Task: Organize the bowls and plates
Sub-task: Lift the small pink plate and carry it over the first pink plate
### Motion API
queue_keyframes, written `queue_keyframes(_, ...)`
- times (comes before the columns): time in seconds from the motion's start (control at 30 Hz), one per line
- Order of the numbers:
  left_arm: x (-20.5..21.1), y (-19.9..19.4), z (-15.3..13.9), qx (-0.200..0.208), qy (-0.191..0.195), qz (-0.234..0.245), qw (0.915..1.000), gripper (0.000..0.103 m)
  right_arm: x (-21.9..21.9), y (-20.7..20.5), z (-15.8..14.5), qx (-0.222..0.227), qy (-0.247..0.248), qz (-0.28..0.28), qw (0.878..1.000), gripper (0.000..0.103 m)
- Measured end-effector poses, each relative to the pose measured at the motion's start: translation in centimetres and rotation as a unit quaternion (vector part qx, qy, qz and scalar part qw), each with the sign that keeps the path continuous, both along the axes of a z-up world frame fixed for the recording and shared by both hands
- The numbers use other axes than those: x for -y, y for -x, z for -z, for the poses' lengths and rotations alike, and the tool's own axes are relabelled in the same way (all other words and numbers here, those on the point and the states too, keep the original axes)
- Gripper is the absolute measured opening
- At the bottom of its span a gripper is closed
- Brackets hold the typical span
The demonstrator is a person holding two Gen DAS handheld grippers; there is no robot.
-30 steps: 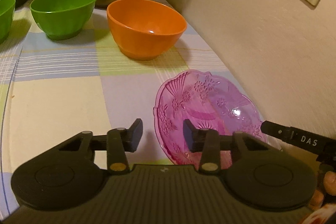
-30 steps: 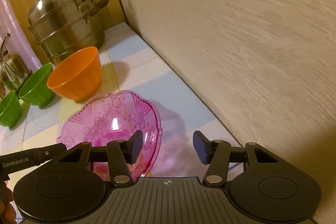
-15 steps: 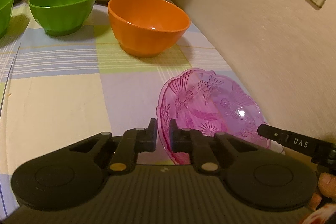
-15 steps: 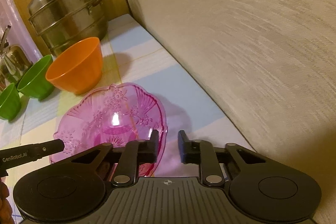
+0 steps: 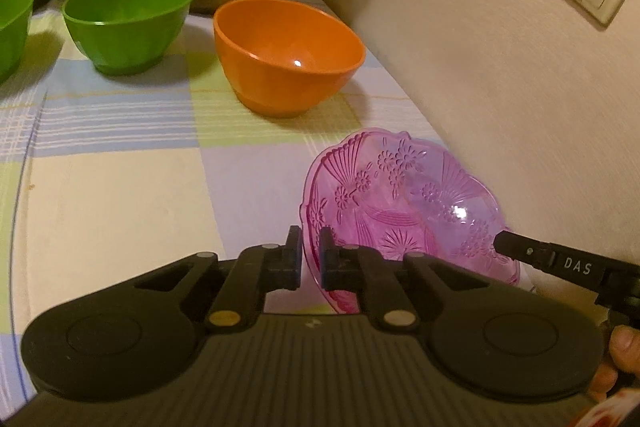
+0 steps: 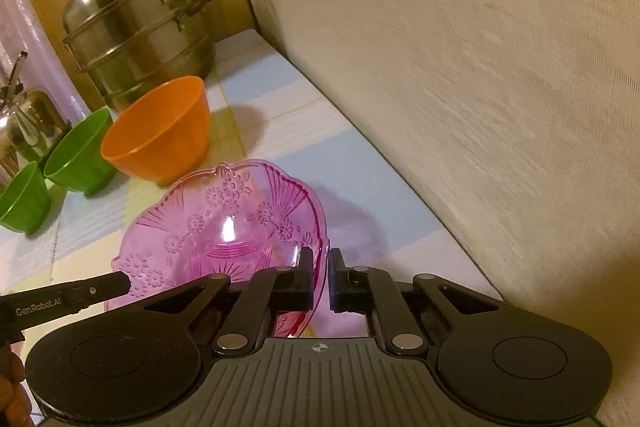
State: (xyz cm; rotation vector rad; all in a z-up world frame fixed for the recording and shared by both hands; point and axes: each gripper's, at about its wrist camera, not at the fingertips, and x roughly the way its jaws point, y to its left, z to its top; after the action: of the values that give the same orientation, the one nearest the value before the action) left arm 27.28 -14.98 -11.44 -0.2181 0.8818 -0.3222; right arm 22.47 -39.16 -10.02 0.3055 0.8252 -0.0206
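Jaws, both grippers: closed on opposite rims of one pink glass plate. Left gripper pinches the plate's left rim; right gripper pinches the right rim. Plate: embossed flowers, tilted, just beside the wall, over the checked surface. Orange bowl: upright, beyond the plate. Two green bowls: left of the orange one. Steel steamer pot: behind the bowls.

Glossy plastic, polished metal, checked cloth

The pink plate is translucent, embossed, shiny; the orange bowl smooth glossy plastic; the steamer pot polished metal; the bench wears matt cloth.
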Motion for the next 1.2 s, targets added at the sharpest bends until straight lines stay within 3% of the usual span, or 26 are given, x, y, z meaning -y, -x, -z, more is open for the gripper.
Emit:
queue_keyframes(0.5, -7.2, 2.7, -5.8, 0.036, -0.002, -0.053, 0.9979, 0.007, -5.9, 1.3, -5.9, 0.031, -0.010, -0.047, 0.998, 0.007)
queue_keyframes(0.83, -15.8, 6.0, -8.8, 0.056, -0.011, -0.121, 0.9910, 0.007, -14.1, 2.4, -8.6, 0.047, -0.021, -0.114, 0.992, 0.007)
queue_keyframes(1.2, -26.0, 9.1, -10.4, 0.055, -0.026, -0.187, 0.9805, 0.007, -24.6, 3.1, -9.4, 0.045, -0.037, -0.188, 0.980, 0.008)
